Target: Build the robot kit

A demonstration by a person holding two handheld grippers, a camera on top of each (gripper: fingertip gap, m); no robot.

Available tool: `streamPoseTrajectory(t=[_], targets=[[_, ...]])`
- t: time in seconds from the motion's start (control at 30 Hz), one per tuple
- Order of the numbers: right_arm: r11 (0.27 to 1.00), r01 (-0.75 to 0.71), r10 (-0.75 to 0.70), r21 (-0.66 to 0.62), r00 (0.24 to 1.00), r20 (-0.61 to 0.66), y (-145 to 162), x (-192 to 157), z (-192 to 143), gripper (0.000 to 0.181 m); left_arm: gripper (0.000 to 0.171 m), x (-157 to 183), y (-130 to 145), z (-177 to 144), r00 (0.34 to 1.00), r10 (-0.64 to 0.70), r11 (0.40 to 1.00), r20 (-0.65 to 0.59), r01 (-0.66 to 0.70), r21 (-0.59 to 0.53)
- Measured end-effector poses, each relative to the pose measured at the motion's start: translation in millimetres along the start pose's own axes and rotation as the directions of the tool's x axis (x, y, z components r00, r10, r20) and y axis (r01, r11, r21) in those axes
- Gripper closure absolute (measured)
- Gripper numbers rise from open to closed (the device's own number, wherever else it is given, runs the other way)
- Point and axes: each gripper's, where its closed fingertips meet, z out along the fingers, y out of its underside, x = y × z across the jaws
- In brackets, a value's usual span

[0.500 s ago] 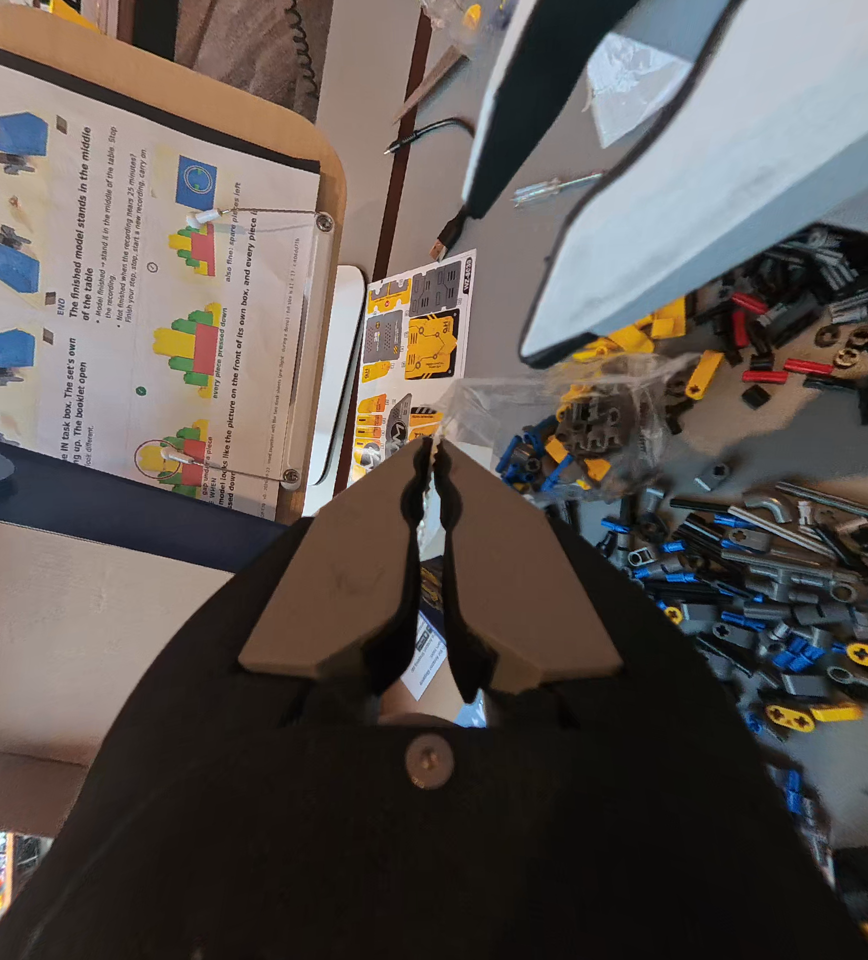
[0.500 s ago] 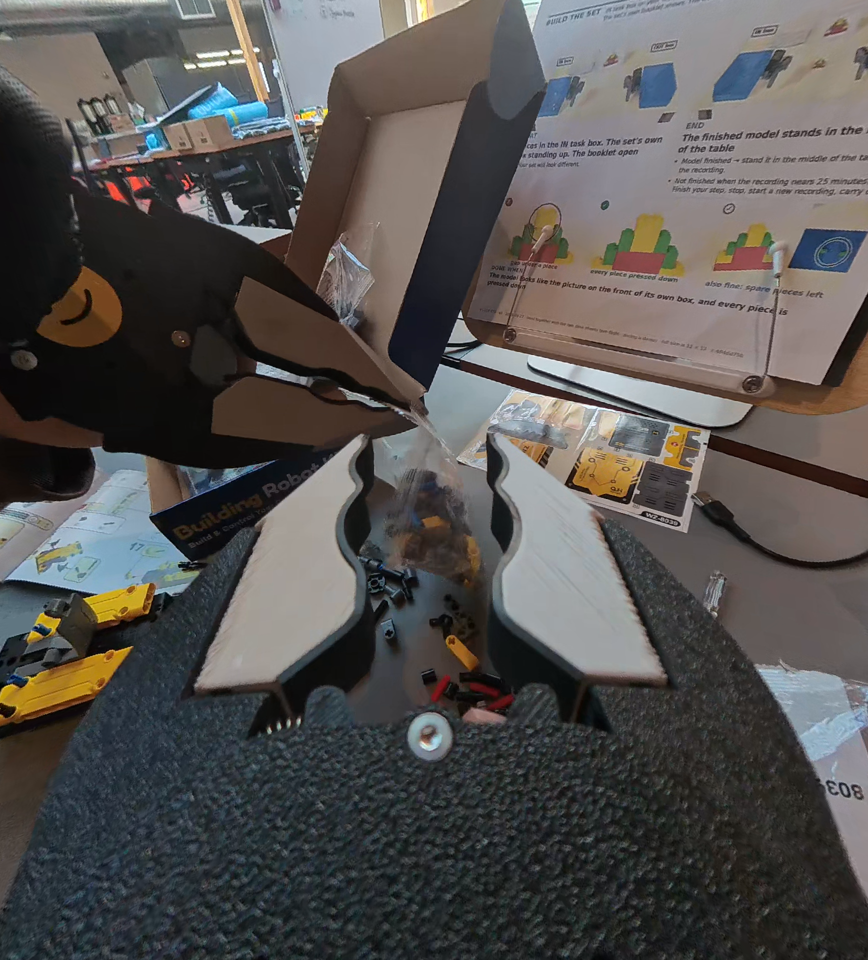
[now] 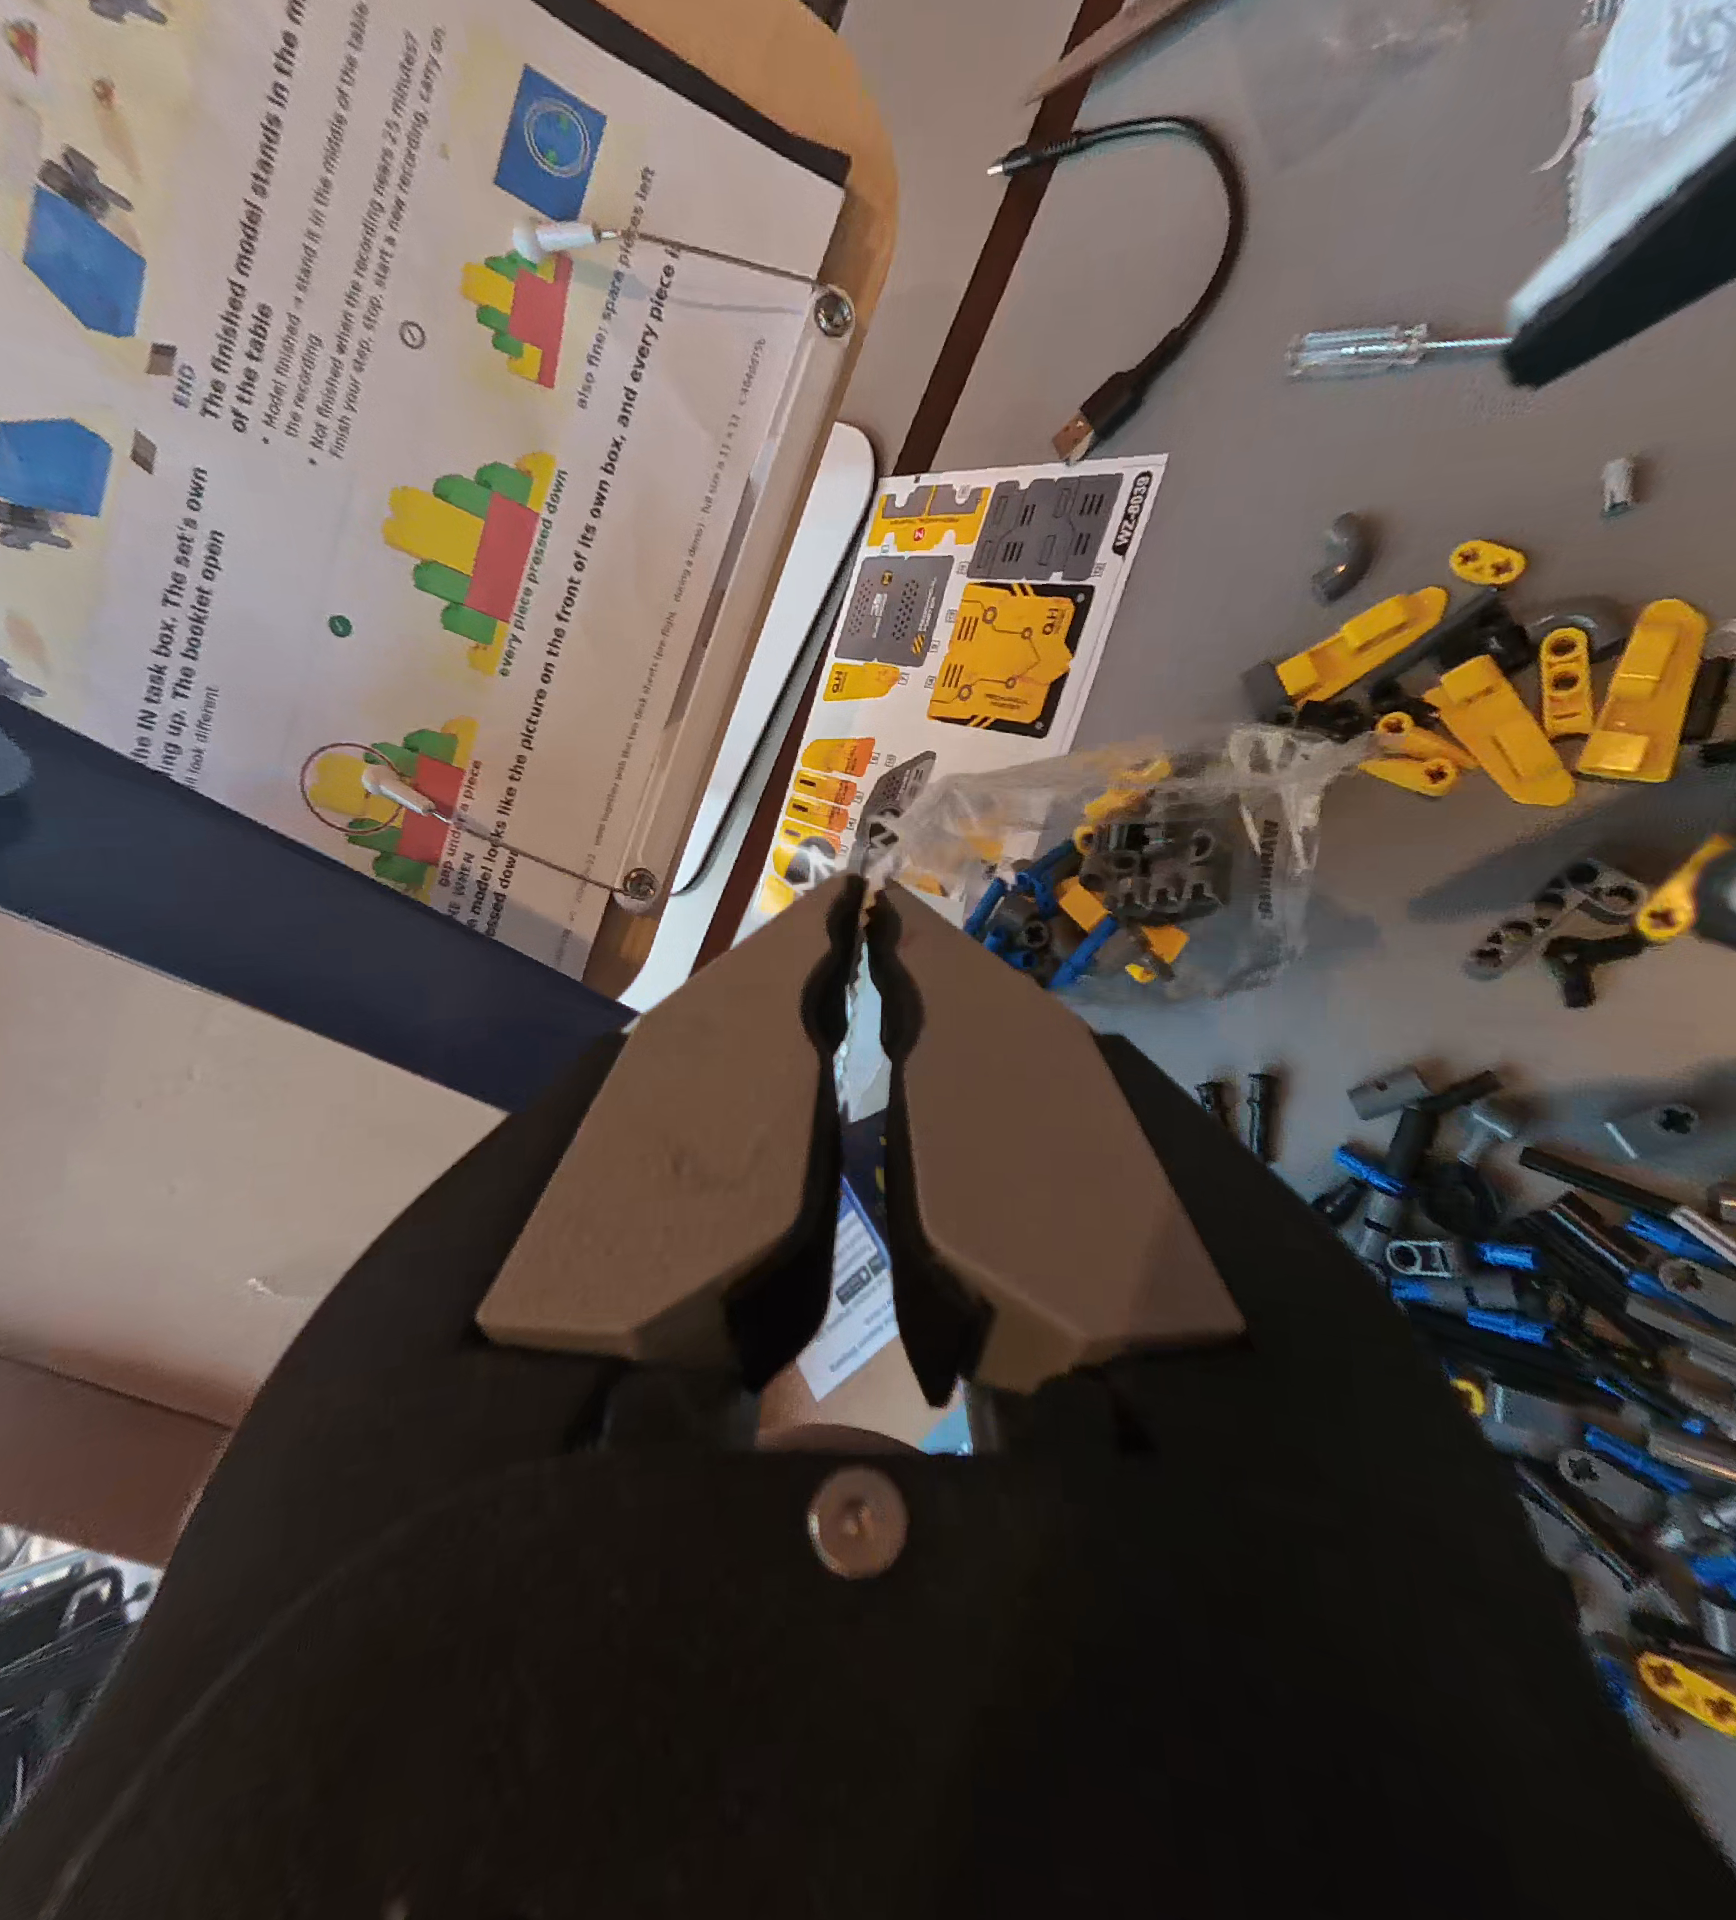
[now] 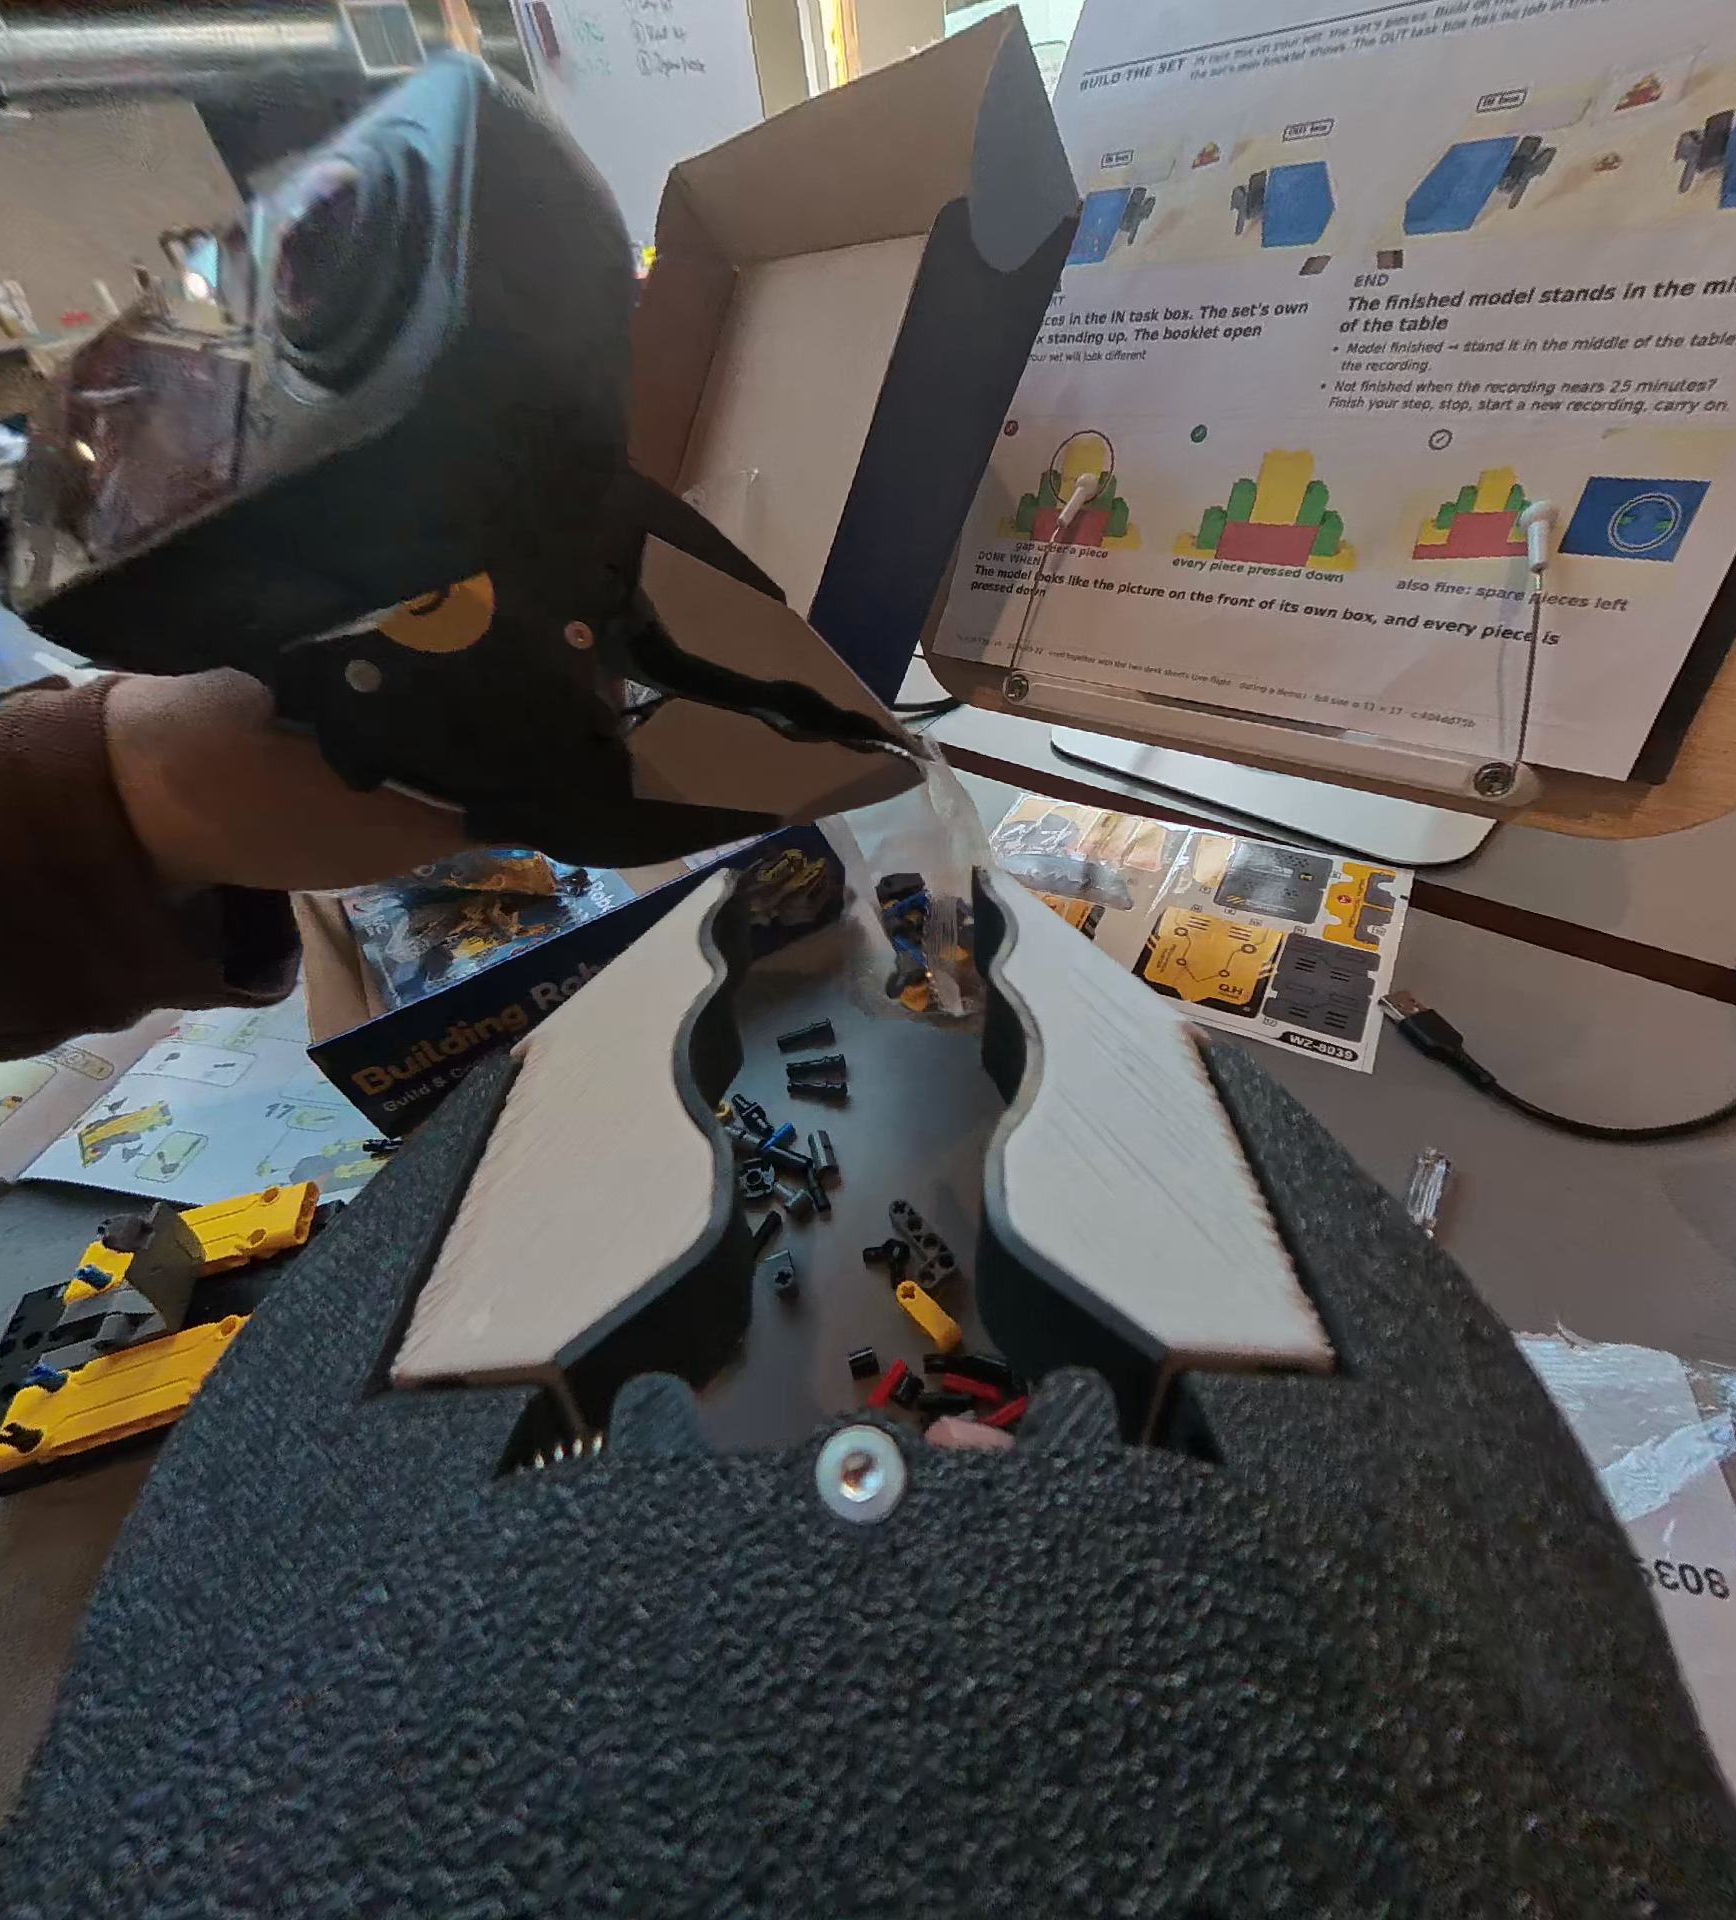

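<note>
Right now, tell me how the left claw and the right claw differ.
The left claw is shut, pinching the top corner of the clear plastic bag of small parts; the right claw is open and holds nothing. The left claw hangs the bag above the grey table and points downward across the view; the right claw sits lower, its fingers either side of the bag. Both have pale fingers on black bodies.

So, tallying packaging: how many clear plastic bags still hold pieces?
1: the clear plastic bag, pinched at its corner by the left hand-held gripper, hanging above the table. Others may be out of view.
</note>
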Motion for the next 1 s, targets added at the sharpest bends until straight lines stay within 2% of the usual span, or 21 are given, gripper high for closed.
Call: streamPoseTrajectory(t=[0.1,0.23,0.3,0.37,0.43,0.5,0.63,0.7,0.77,0.83,0.93,1.0], targets=[[1.0,0.003,-0.003,-0.005,1.0,0.012,1.1,-4.4,1.2,0.14,0.171,7.9,8.9,5.6,0.999,-0.012,0.999,-0.034,0.01,-0.038],[1.0,0.019,-0.018,-0.011,0.999,0.026,1.8,-12.1,2.8,0.14,0.17,23.9,22.9,3.4,0.984,-0.121,0.989,-0.131,0.108,-0.1],[0.999,0.031,-0.031,-0.005,0.999,0.028,0.2,-15.3,2.5,0.139,0.158,28.4,27.0,0.1,0.978,-0.147,0.985,-0.15,0.131,-0.109],[0.998,0.055,-0.055,-0.006,0.998,0.015,-0.2,-15.1,2.0,0.139,0.139,25.7,32.8,-5.7,0.98,-0.159,0.982,-0.119,0.144,-0.124],[0.997,0.074,-0.075,-0.01,0.997,-0.002,-1.2,-12.1,0.5,0.139,0.127,26.0,34.3,-17.1,0.975,-0.195,0.976,-0.11,0.182,-0.119],[0.997,0.077,-0.077,-0.004,0.997,-0.021,-6.4,-6.3,-5.1,0.139,0.119,24.5,29.6,-35.3,0.964,-0.248,0.967,-0.095,0.241,-0.082],[0.995,0.047,-0.043,0.083,0.998,-0.05,-28.6,13.5,-32.9,0.14,0.116,20.3,11.5,-87.2,0.923,-0.38,0.921,-0.058,0.383,0.074],[0.997,-0.001,0.001,0.075,1.0,-0.004,-29.5,19.9,-54.6,0.14,0.114,26.7,4.8,-112.9,0.899,-0.433,0.885,-0.064,0.438,0.157],[1.0,0.005,-0.006,0.009,0.999,0.042,-19.6,29.2,-83.3,0.141,0.116,42.9,1.3,-131.1,0.886,-0.454,0.856,-0.099,0.464,0.229],[0.992,0.064,-0.063,-0.105,0.998,0.015,3.2,55.8,-117.3,0.143,0.117,64.0,2.8,-139.2,0.896,-0.425,0.854,-0.129,0.444,0.271],[0.942,0.138,-0.121,-0.306,0.99,0.076,53.6,85.7,-170.7,0.159,0.125,84.6,10.3,-138.0,0.911,-0.389,0.856,-0.136,0.412,0.313],[0.891,0.133,-0.135,-0.435,0.99,0.025,90.3,114.6,-198.4,0.156,0.13,87.3,17.7,-132.2,0.909,-0.4,0.851,-0.113,0.415,0.322]])
